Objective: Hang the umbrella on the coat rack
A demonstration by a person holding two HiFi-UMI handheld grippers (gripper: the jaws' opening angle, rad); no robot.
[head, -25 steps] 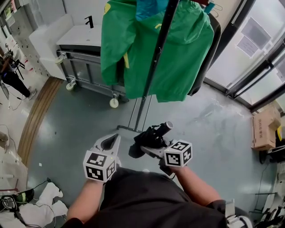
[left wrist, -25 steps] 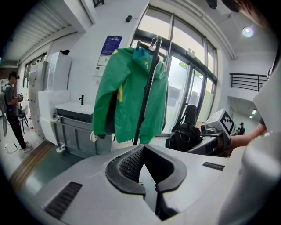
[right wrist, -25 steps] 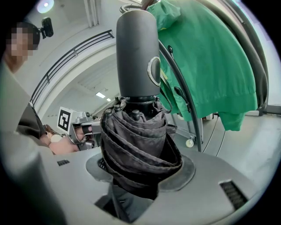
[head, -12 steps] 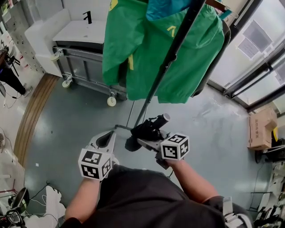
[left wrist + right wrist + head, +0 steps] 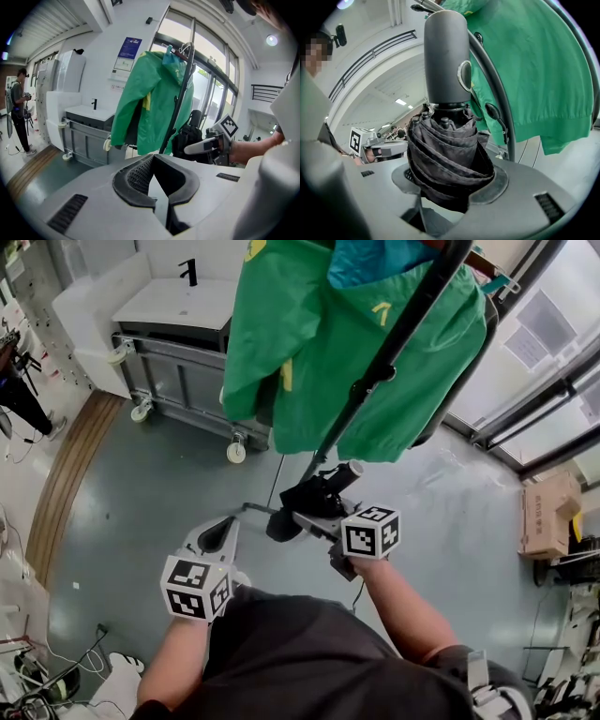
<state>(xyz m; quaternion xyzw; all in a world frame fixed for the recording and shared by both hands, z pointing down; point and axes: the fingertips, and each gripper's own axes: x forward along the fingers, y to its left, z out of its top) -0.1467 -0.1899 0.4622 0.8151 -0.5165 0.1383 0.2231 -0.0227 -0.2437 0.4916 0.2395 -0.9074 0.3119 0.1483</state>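
A folded black umbrella (image 5: 307,498) with a grey handle (image 5: 349,472) is held by my right gripper (image 5: 298,518), which is shut around its bundled canopy. The handle points toward the black coat rack pole (image 5: 394,338), just in front of it. In the right gripper view the umbrella (image 5: 447,150) stands upright in the jaws, its handle (image 5: 446,56) beside the pole (image 5: 494,98) and a hook knob (image 5: 491,110). A green jacket (image 5: 347,343) hangs on the rack. My left gripper (image 5: 228,524) is lower left, shut and holding nothing (image 5: 153,157).
A grey wheeled cart (image 5: 178,371) with a white top stands behind the rack, beside a white cabinet (image 5: 89,310). A cardboard box (image 5: 547,514) sits by the glass doors at right. A person (image 5: 18,110) stands far left. Cables (image 5: 37,671) lie at the lower left.
My right gripper has carried the umbrella up and forward, closer to the rack pole. The left gripper has dropped slightly back and left. The head view has tilted upward.
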